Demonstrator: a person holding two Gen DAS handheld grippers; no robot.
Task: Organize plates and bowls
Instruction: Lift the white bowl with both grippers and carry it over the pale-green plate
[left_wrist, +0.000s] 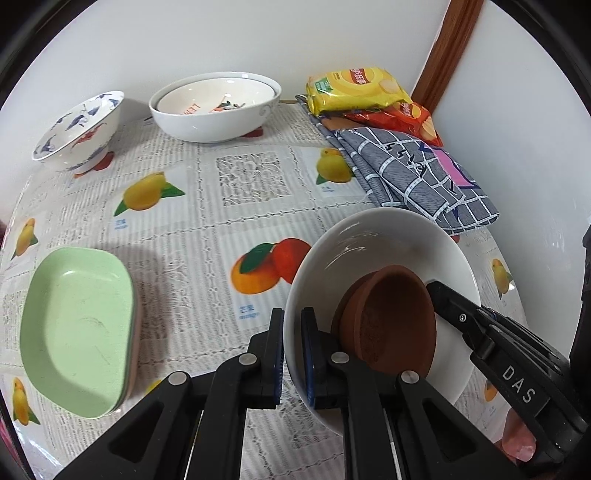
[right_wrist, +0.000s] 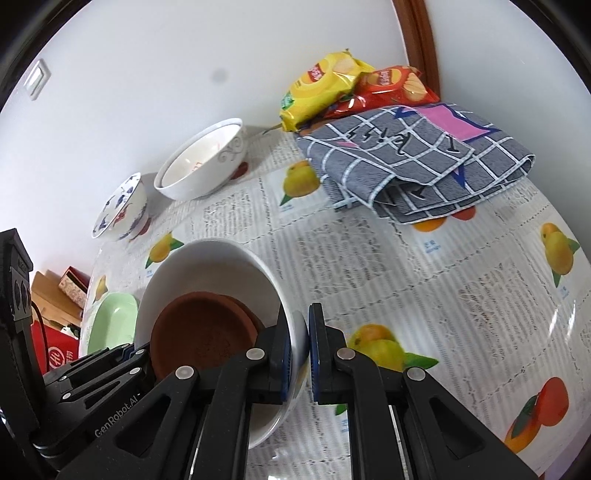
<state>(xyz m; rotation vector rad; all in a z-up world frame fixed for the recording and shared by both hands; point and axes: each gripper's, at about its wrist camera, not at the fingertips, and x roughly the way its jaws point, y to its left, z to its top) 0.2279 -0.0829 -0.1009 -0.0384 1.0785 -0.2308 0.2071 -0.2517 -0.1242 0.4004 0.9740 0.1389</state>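
Observation:
A white bowl with brown clay saucers stacked inside is held above the table by both grippers. My left gripper is shut on its left rim. My right gripper is shut on its right rim; its fingers show in the left wrist view. The saucers lie tilted in the bowl. A green dish sits stacked on others at the left. A large white bowl with a smaller bowl inside and a blue-patterned bowl stand at the back.
A folded grey checked cloth lies at the right, with yellow and red snack bags behind it by the wall. The fruit-print tablecloth covers the table. Boxes stand on the floor past the table's left edge.

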